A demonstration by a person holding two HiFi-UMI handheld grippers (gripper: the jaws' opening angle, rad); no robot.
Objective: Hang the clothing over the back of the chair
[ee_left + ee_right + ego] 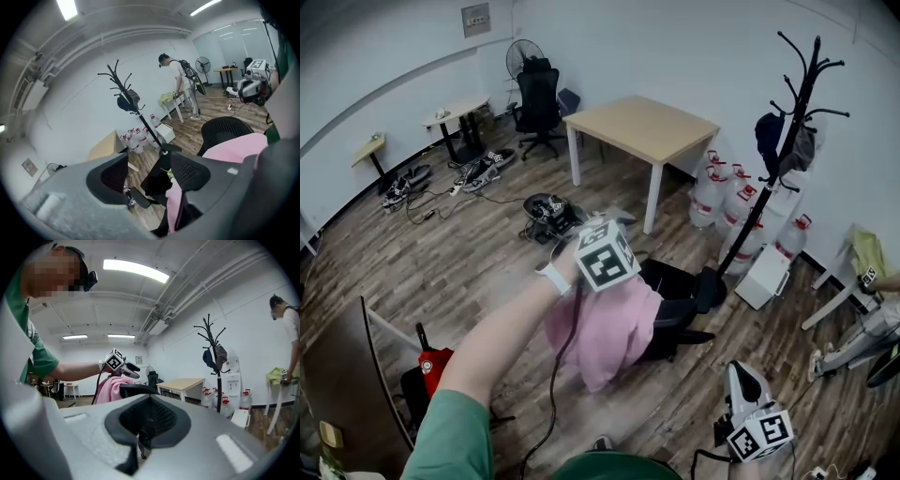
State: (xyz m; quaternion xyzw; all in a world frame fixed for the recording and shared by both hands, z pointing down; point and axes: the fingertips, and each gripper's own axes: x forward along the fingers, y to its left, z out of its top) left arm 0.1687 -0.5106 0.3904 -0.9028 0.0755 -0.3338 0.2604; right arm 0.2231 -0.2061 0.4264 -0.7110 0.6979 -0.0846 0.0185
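Pink clothing (605, 333) lies draped over the back of a black chair (675, 281) in the middle of the head view. My left gripper (152, 176) hovers just above it, its marker cube (605, 255) over the cloth's top edge. Its jaws stand wide open and the pads press on nothing; a strip of the pink clothing (174, 206) hangs beside the right-hand pad. The chair's mesh back (229, 131) shows beyond. My right gripper (741, 375) is off to the lower right, away from the chair, shut and empty. In the right gripper view, the pink clothing (110, 385) covers the chair back (136, 390).
A black coat stand (769, 159) rises right behind the chair, with water bottles (712, 192) and a white box at its foot. A wooden table (642, 127) stands farther back. A person (180, 86) bends over a small table. A red object (436, 366) sits at the lower left.
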